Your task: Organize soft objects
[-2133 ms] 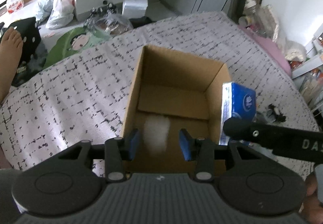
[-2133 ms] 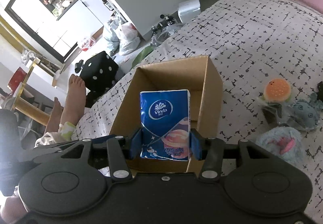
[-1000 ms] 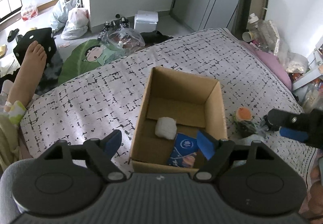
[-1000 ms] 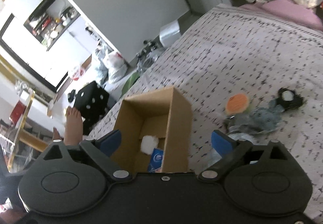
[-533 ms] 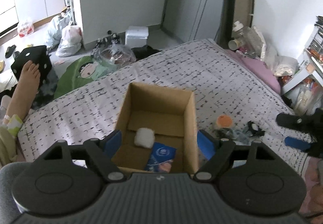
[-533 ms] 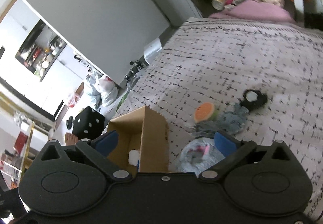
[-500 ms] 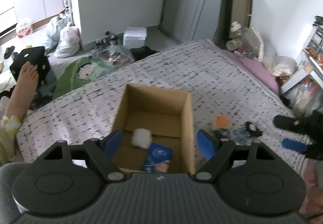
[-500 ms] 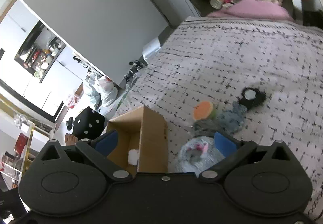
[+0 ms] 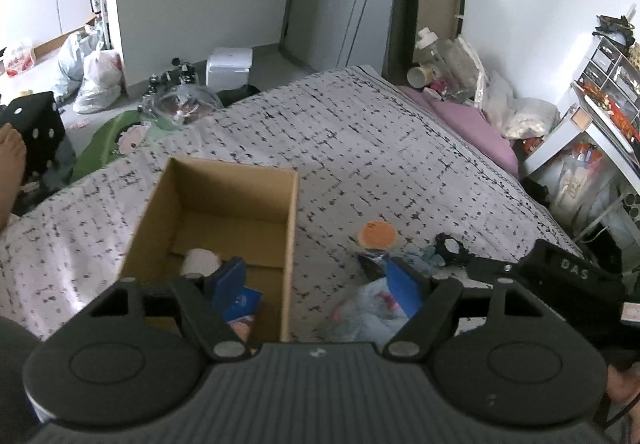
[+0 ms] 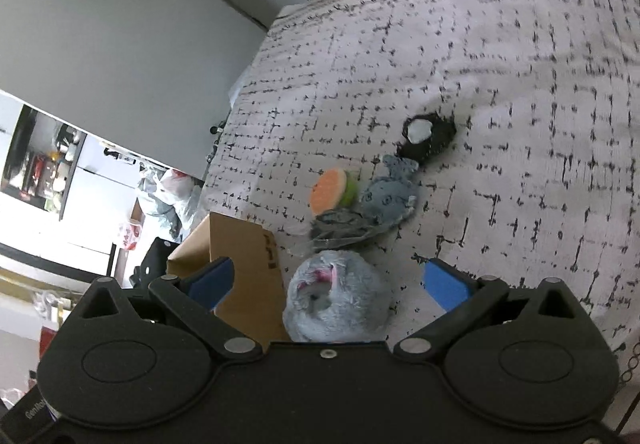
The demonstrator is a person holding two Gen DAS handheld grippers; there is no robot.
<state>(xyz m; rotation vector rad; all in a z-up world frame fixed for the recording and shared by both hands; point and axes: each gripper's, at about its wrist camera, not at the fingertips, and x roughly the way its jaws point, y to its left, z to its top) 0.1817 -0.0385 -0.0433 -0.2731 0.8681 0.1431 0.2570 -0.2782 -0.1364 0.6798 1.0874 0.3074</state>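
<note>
An open cardboard box [image 9: 224, 199] stands on the speckled bedspread [image 9: 380, 147]. In it lie a white fluffy ball [image 9: 202, 261] and a blue tissue pack [image 9: 240, 304]. My left gripper [image 9: 316, 284] hovers open over the box's right wall; its jaws are closing on nothing. Right of the box lie an orange burger toy [image 10: 330, 191], a grey-blue plush [image 10: 386, 199], a black toy [image 10: 426, 133] and a fluffy pale-blue toy [image 10: 336, 300]. My right gripper [image 10: 328, 284] is open, its pads on either side of the fluffy toy and clear of it.
A pink pillow [image 9: 468, 119] and piled clutter line the bed's far right edge, with a white shelf unit [image 9: 592, 123] beyond. A person's foot [image 9: 10, 163] shows at the left. Bags and a dotted black cube sit on the floor.
The tissue pack, held by the right gripper at first, now lies in the box. Both grippers have swung right from the box; the right one rolled and sank toward the fluffy toy.
</note>
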